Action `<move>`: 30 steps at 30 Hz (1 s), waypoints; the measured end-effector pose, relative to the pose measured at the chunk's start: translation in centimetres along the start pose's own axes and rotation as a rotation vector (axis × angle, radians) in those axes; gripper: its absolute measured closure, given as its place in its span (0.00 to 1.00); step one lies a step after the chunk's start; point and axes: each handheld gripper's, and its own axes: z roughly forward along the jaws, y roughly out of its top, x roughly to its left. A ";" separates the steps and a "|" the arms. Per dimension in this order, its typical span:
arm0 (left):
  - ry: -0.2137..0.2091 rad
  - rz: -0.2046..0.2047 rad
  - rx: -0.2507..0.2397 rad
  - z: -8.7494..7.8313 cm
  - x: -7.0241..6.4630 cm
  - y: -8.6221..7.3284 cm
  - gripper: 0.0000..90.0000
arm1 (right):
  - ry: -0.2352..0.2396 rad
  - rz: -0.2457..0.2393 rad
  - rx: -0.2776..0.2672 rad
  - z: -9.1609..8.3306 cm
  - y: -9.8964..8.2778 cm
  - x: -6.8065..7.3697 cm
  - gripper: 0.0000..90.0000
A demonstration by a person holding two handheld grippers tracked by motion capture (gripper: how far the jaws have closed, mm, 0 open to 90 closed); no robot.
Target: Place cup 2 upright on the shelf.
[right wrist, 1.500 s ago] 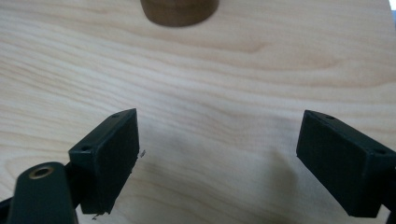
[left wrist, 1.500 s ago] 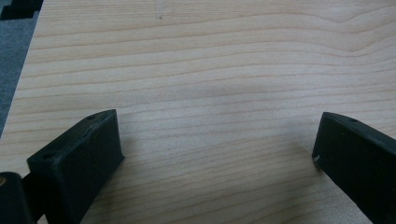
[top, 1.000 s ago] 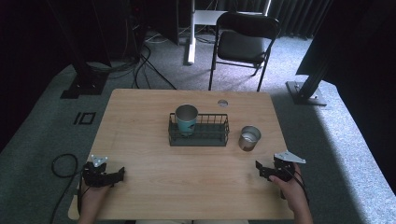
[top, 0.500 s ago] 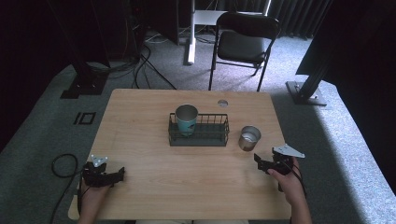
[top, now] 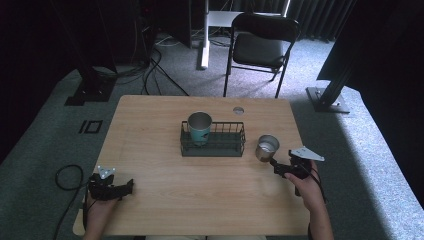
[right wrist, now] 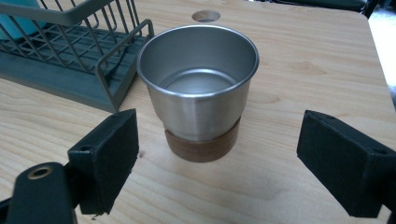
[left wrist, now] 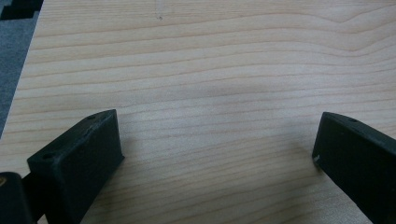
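Right gripper [right wrist: 217,158] fingers stand wide, cup [right wrist: 198,88] centred between them, untouched. Advance level, straddle the steel wall above the brown base, then close. Left gripper [left wrist: 212,163] fingers wide, idle over the worktop [left wrist: 210,70].

In the right gripper view we see the dark green wire rack [right wrist: 79,44] cut off by the left and top edges, and the teal cup [right wrist: 16,18] inside it is a mere corner sliver

cup [top: 266,148] right of rack [top: 213,139] | mug [top: 199,127] in rack's left end | right gripper [top: 278,166] near cup
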 end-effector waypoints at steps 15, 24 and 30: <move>-0.001 -0.001 -0.001 0.0 0.0 0.0 0.02 | 0.028 -0.037 -0.035 1.3 1.7 0.3 0.13; -0.001 -0.001 -0.001 0.0 0.0 0.0 0.02 | 0.031 -0.058 -0.038 2.1 2.6 0.3 0.13; -0.001 -0.001 -0.002 0.0 0.0 0.0 0.02 | 0.032 -0.074 -0.039 2.7 3.1 0.5 0.13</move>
